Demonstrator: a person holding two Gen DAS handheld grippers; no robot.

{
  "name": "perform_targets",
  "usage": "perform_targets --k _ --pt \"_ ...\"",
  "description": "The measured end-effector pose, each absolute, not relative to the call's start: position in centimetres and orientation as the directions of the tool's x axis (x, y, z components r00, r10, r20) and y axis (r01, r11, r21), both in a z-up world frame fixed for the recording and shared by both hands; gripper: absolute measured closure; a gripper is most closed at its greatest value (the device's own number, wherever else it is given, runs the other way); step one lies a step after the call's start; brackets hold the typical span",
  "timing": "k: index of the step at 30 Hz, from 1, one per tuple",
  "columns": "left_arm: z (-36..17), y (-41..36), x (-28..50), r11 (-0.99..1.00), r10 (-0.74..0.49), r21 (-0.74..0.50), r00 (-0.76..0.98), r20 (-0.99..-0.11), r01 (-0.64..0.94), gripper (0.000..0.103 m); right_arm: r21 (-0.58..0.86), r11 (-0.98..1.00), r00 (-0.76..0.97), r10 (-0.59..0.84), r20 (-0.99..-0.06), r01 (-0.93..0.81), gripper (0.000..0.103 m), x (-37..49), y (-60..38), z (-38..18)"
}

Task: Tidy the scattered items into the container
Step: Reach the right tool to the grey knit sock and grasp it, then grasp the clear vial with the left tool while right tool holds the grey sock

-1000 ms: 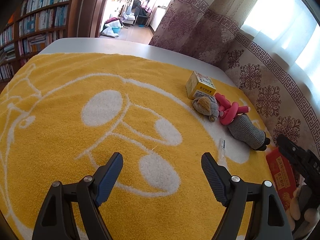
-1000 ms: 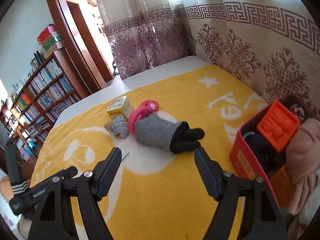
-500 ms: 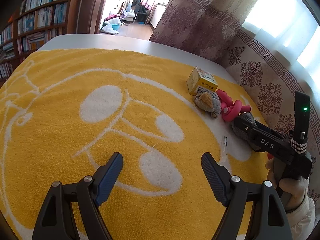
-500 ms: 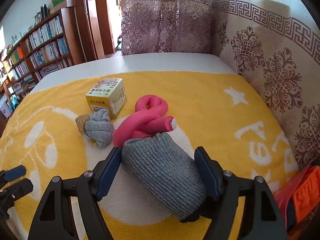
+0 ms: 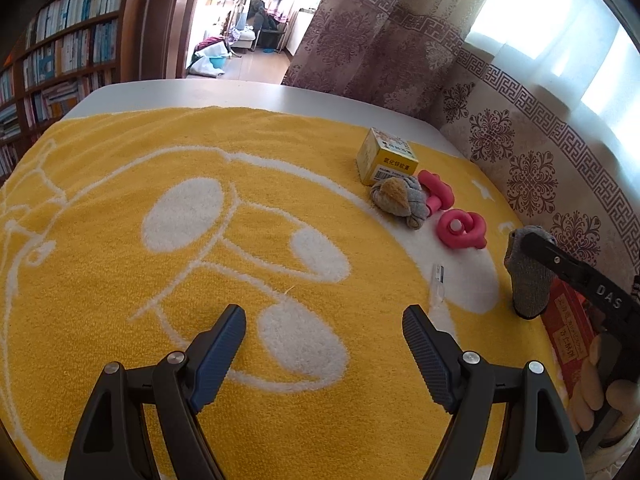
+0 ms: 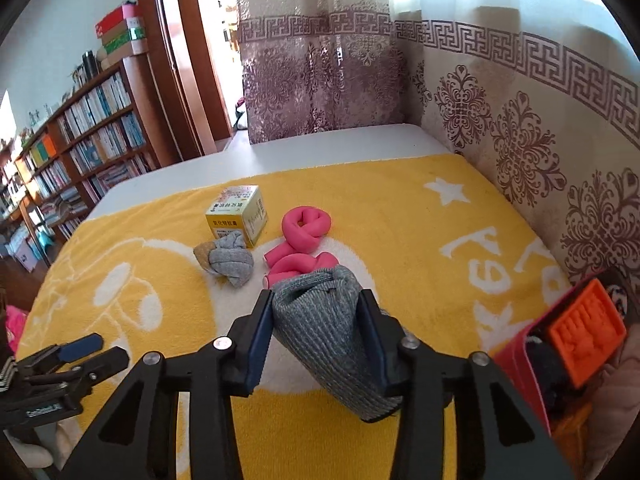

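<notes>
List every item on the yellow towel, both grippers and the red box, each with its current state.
Grey rolled sock: clamped between the right gripper's pads, jaws closing.
Right gripper: shut on the sock.
Left gripper: open, nothing between its fingers.
Knotted grey sock: lying loose on the towel.
Pink foam roller: twisted, lying loose.
Yellow carton: closed, resting on the towel.
Red box: open, already holding an orange block.

A yellow towel (image 6: 400, 216) is patterned with white cartoon outlines, a star and letters. A grey ribbed sock (image 6: 320, 328), a grey and tan sock ball (image 6: 232, 260), a pink foam curler (image 6: 304, 236) and a yellow box (image 6: 236, 216) are seen. The container (image 6: 520, 364) is red; the curtain (image 6: 520, 128) is cream with purple motifs.
</notes>
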State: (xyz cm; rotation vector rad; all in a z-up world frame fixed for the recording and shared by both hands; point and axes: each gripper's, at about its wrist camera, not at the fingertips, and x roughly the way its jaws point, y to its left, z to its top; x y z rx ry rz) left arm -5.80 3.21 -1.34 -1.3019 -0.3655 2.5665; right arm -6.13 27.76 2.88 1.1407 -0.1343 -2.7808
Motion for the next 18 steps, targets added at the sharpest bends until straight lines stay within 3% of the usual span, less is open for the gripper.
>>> perform_targets --k 14,16,18 --pt "-0.1 13.1 -6.7 -0.925 0.332 -0.158 -0.534 -0.777 -0.346 0.021 0.273 -0.955 -0.758 -0.265 -0.597 0.118 0.058 -2.6 30.8 4.1" --pt "-0.5 14.0 -7.4 -0.92 0.334 -0.152 -0.519 -0.787 -0.362 0.029 0.279 -0.953 -0.76 -0.27 -0.591 0.121 0.058 -2.5 31.0 4.1" --pt "-1.0 14.5 -8.2 -0.916 0.339 -0.163 -0.492 -0.802 -0.365 0.049 0.29 -0.949 -0.76 -0.279 -0.587 0.124 0.058 -2.4 31.2 4.1"
